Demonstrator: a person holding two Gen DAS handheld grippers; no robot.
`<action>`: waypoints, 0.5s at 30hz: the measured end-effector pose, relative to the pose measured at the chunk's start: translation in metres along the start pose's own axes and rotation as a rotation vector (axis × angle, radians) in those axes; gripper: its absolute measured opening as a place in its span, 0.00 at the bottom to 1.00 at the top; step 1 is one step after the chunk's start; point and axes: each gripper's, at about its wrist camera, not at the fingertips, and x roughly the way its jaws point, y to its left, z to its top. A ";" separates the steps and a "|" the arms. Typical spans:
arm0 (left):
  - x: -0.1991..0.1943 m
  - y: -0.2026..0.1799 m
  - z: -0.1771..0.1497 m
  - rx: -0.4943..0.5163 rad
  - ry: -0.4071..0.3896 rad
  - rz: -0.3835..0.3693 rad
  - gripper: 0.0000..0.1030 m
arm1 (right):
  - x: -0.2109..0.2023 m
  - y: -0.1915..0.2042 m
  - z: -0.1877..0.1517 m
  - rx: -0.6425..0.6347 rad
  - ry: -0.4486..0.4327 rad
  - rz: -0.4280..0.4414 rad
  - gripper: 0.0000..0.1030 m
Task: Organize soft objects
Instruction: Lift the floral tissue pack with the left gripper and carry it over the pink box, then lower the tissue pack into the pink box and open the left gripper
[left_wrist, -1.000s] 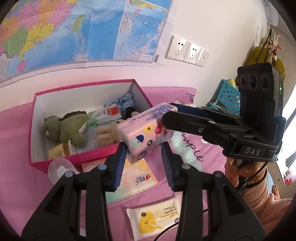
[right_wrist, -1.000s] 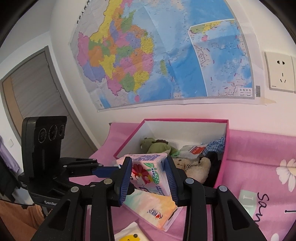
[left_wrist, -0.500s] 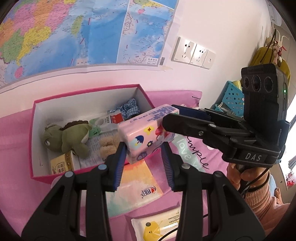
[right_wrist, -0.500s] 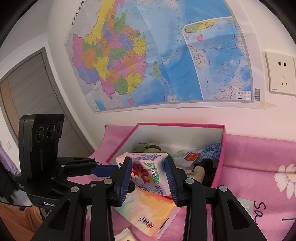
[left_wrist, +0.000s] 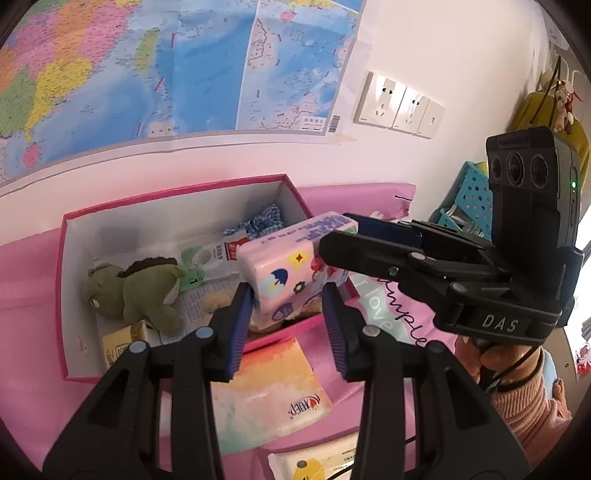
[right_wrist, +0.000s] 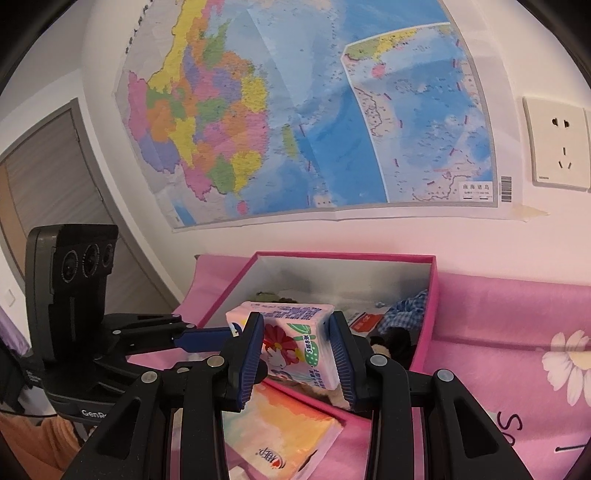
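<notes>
Both tongs (left_wrist: 288, 317) (right_wrist: 297, 350) clamped on tissue pack (left_wrist: 291, 266)

The box (left_wrist: 177, 199) is open on top, with bare floor along its back wall. A green plush (left_wrist: 129, 291), packets and a checked cloth (left_wrist: 264, 221) fill its floor elsewhere. The tissue pack (left_wrist: 291, 269), clamped between both hand-held grippers, hangs over the near rim, blocking that side.

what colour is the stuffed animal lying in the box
Olive green with a dark brown mane: the stuffed animal in the pink box shows best in the left wrist view.
</notes>
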 end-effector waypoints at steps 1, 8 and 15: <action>0.002 0.000 0.001 0.000 0.003 0.005 0.40 | 0.001 -0.001 0.000 0.003 0.002 -0.003 0.36; 0.010 0.002 0.007 -0.011 0.012 0.010 0.40 | 0.009 -0.012 0.003 0.027 0.005 -0.009 0.36; 0.019 0.006 0.015 -0.018 0.023 0.029 0.40 | 0.019 -0.017 0.007 0.038 0.015 -0.020 0.36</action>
